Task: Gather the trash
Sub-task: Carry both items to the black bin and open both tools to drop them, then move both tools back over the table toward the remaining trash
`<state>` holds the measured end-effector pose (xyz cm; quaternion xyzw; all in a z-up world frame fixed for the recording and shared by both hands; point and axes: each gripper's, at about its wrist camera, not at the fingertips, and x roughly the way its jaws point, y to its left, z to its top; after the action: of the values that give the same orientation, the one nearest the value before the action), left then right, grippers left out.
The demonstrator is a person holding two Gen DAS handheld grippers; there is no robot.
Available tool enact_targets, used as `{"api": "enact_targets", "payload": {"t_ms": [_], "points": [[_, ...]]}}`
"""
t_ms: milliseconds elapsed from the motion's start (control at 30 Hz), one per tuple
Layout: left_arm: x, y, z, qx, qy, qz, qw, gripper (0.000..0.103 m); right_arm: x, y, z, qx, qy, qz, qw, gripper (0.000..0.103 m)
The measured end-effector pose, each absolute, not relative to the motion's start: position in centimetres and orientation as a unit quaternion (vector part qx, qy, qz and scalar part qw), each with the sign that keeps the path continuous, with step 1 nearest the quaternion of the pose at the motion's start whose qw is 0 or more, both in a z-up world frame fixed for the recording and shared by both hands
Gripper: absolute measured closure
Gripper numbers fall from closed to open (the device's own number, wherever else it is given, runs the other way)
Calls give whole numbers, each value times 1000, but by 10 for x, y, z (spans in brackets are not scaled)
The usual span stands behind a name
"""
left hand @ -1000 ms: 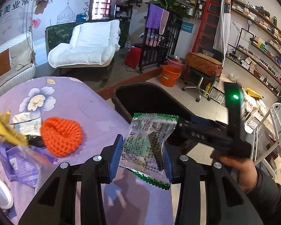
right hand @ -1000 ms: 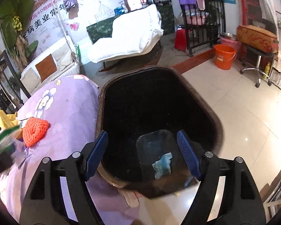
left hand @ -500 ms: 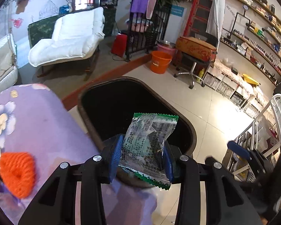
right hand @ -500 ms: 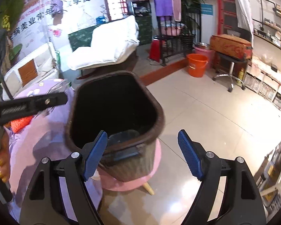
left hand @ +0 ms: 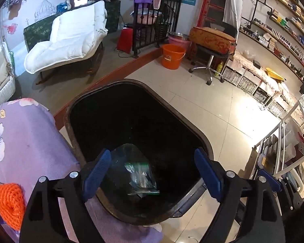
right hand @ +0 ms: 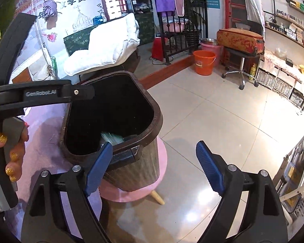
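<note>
My left gripper (left hand: pixel 153 172) is open and empty, held over the mouth of the dark trash bin (left hand: pixel 204 141). The green-edged snack wrapper (left hand: pixel 140 177) is blurred inside the bin, below the gripper. In the right wrist view the bin (right hand: pixel 131 172) stands on a pink stool (right hand: pixel 131 192), the wrapper (right hand: pixel 111 136) shows inside it, and the left gripper's body (right hand: pixel 40 96) reaches over its rim. My right gripper (right hand: pixel 154 168) is open and empty, to the right of the bin above the floor.
A table with a purple flowered cloth (left hand: pixel 26 141) is left of the bin, with an orange net (left hand: pixel 9 204) on it. An orange bucket (left hand: pixel 173 56), a swivel stool (left hand: pixel 208 60), a white lounge chair (left hand: pixel 71 40) and a white rack (left hand: pixel 289 151) stand around on the tiled floor.
My left gripper opened and let go of the wrapper, which dropped into the bin. My right gripper drew a little further back to the right of the bin.
</note>
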<state>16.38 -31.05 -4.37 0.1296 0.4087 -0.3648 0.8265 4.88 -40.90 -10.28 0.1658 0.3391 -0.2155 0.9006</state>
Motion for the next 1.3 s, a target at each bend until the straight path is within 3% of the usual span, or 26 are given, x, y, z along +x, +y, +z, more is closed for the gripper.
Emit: {"api": "enact_targets", "payload": {"t_ms": [567,1300], "points": [[124,-218,-8,99,323,-290,896,13,67,-374,-86,147,329,-175,916,13],[88,4,-9,-2,296,-4,955,12,107,-235,-56,91,335,16,938,12]]}}
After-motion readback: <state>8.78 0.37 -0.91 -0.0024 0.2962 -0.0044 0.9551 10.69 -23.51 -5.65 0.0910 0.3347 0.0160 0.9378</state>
